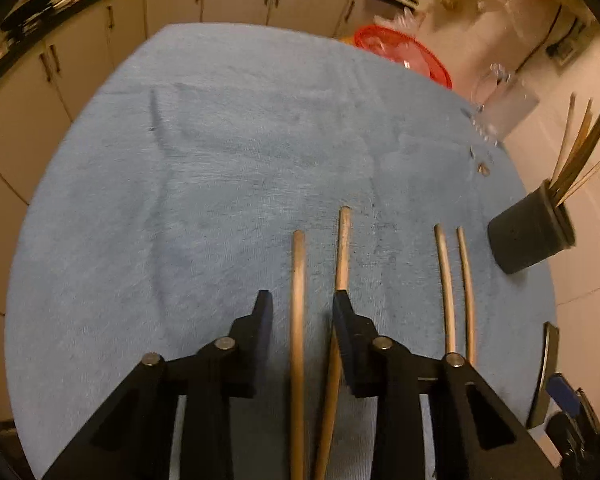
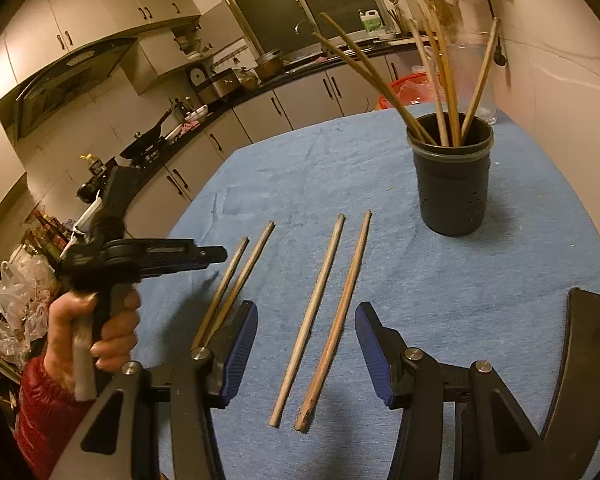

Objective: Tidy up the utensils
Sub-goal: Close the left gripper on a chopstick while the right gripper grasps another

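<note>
My left gripper point(image 1: 302, 304), jaws apart around one chopstick point(image 1: 299, 320), should close squarely mid-shaft, while my right gripper point(image 2: 306, 320) waits open beside the holder point(image 2: 452, 184)

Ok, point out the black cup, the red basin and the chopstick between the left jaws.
black cup point(image 2: 452, 184), right wrist view, on its front wall.
red basin point(image 1: 412, 54), left wrist view, on its rim.
chopstick point(image 1: 298, 300), left wrist view, on its shaft.
</note>
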A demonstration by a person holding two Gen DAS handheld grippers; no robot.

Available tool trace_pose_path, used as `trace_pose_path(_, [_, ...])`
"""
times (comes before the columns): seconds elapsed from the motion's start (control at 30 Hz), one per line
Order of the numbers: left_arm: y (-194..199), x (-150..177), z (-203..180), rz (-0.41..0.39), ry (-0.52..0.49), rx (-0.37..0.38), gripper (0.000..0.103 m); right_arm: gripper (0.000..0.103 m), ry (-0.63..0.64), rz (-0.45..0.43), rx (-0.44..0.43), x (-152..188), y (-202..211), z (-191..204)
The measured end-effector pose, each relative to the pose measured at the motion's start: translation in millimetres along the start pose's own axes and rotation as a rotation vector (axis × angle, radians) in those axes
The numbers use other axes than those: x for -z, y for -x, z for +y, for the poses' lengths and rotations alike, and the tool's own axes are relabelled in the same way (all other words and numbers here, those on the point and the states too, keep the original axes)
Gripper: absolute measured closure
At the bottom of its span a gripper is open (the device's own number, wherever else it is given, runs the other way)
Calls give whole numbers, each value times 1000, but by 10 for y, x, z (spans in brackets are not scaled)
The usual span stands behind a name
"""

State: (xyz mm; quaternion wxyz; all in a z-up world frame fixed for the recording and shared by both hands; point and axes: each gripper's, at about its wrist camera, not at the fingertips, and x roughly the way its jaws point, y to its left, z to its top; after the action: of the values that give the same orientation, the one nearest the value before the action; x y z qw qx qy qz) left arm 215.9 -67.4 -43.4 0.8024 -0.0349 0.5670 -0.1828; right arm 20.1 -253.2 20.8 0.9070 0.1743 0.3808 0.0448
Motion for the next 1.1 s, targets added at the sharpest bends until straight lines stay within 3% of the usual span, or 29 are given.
trace_pose_path(0.13, [-161, -83, -22, 8, -3, -40, 77, 49, -2, 0, 4, -26, 9, -22])
trace_pose_path(0.2, [-171, -93, -33, 4, -11, -70, 95, 49, -5, 12, 6, -49, -16, -22])
trace_pose_path(0.23, [-173, -81, -20, 8, -8, -73, 96, 49, -6, 19, 7, -63, -32, -23])
trace_pose_path(0.57, [127, 374, 343, -30, 30, -101, 96, 61, 9, 172, 19, -502, -673, 101])
trace_pose_path(0.6, [138, 387, 366, -29, 31, -98, 96, 71, 8, 189, 35, -566, -800, 125])
trace_pose_path(0.87, [111, 393, 375, -37, 14, -85, 95, 72, 13, 278, 183, -874, -1486, 125])
trace_pose_path(1.1, [94, 372, 363, -45, 6, -80, 95, 77, 39, 366, 266, -893, -1856, 82])
